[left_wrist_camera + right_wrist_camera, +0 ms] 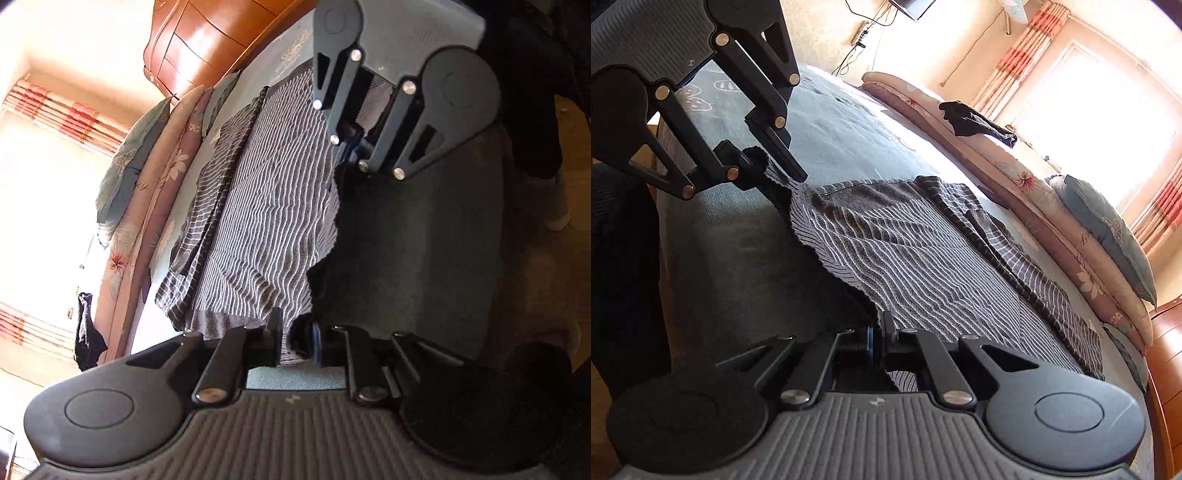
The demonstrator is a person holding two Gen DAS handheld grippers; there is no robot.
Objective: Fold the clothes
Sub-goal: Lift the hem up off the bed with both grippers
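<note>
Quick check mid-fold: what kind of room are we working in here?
Most likely a bedroom. The striped grey garment lies on a wide bed with a teal patterned cover, a teal cushion leans at its far side, and a brown wooden dresser stands nearby.

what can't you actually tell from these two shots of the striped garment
- Left wrist view: the near hem of the striped garment is hidden behind the left gripper.
- Right wrist view: the right gripper covers the edge it pinches.
- Both views: the garment's underside and what kind of garment it is, since folds hide its shape.
- Right wrist view: the window is blown out by glare.
- The small dark cloth on the bedding is too small to identify.
</note>
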